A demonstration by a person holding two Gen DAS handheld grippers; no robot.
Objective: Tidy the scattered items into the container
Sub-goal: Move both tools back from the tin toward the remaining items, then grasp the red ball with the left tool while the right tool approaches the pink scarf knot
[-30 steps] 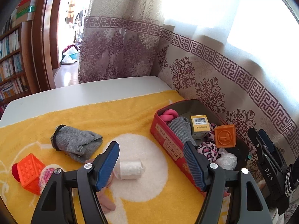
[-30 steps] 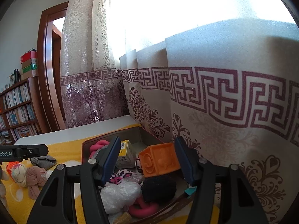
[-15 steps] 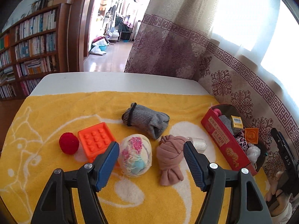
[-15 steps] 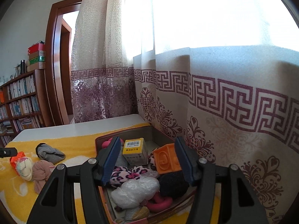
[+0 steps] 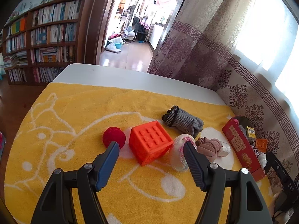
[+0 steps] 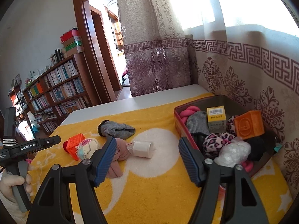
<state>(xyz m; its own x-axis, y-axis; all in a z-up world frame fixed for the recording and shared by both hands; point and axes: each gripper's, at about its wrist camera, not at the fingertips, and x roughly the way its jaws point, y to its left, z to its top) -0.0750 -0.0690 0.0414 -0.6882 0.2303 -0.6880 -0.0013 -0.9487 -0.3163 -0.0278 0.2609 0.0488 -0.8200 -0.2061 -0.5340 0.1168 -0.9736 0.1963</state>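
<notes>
Left gripper point(image 5: 150, 150): jaws apart, holding nothing, poised over the yellow towel point(image 5: 74, 115). Between its fingers, at 12 o'clock, sits an orange cube point(image 5: 150, 142); a red ball point(image 5: 114, 138) lies beside the cube at 10 o'clock, partly behind the left fingertip. A pale patterned ball point(image 5: 180, 154) sits at 2 o'clock, touching the right finger. A pink knotted cloth point(image 5: 209, 146) lies at 3 o'clock, and a grey sock point(image 5: 183, 121) beyond the cube at 1 o'clock.

Right gripper point(image 6: 146, 153): jaws apart, empty. A white roll point(image 6: 142, 148) lies between its fingers at 12 o'clock. The red box point(image 6: 186, 128) stands at 2 o'clock against the curtain point(image 6: 243, 71), holding a yellow carton point(image 6: 216, 118), an orange block point(image 6: 249, 125), a leopard-print cloth point(image 6: 214, 142) and other soft items.
</notes>
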